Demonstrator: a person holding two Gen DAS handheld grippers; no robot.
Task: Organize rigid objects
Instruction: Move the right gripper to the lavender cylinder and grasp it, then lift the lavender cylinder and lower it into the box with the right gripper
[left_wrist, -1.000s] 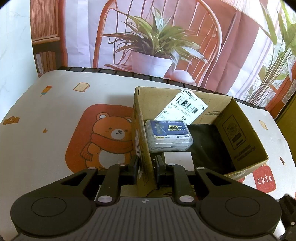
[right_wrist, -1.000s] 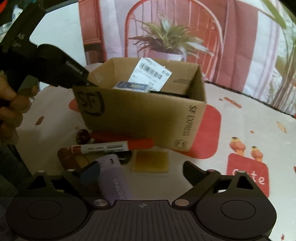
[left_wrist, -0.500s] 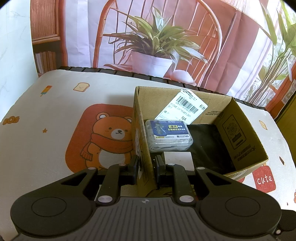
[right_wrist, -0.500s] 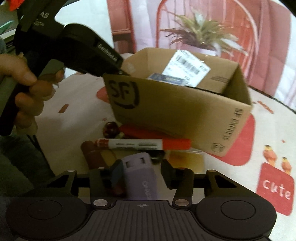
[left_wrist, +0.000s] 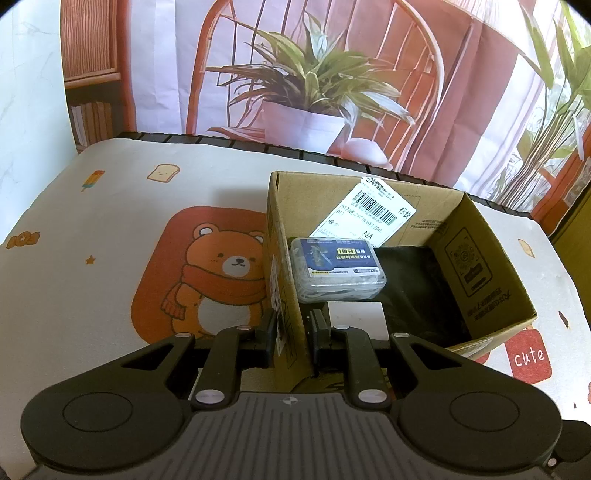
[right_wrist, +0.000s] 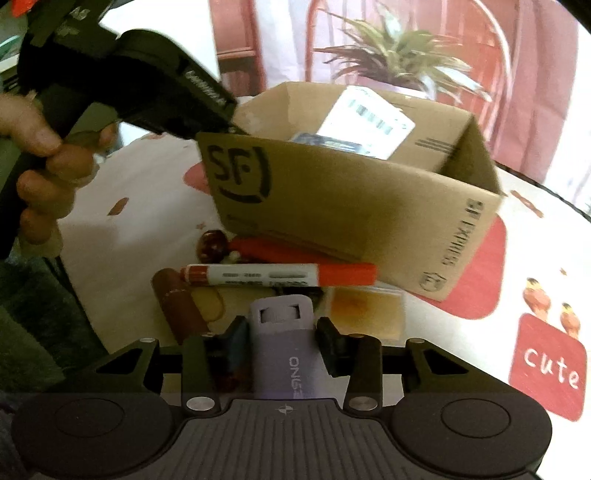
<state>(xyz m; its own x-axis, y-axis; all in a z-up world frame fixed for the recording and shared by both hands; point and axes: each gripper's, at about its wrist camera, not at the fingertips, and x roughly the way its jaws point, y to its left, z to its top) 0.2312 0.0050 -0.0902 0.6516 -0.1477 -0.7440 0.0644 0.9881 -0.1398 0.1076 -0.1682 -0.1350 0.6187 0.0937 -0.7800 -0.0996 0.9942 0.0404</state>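
My left gripper (left_wrist: 293, 332) is shut on the near left wall of an open cardboard box (left_wrist: 480, 258). The box holds a clear plastic case (left_wrist: 338, 267) with a blue label, a white block (left_wrist: 356, 319) and something black. In the right wrist view the box (right_wrist: 351, 199) stands just behind a small pile. My right gripper (right_wrist: 282, 332) has its jaws closing on a pale purple case (right_wrist: 284, 354), and both pads touch its sides. A red marker (right_wrist: 280, 275) lies crosswise just beyond it.
A brown tube (right_wrist: 179, 306), a dark round bead (right_wrist: 212, 245) and an amber square (right_wrist: 364, 308) lie around the marker. A hand (right_wrist: 44, 166) holds the left gripper (right_wrist: 236, 129) at the box's corner. The cartoon-printed cloth (left_wrist: 110, 258) covers the table.
My right gripper's jaws came in from wide apart onto the purple case and shifted slightly closer to the pile. The left gripper and the box have not moved.
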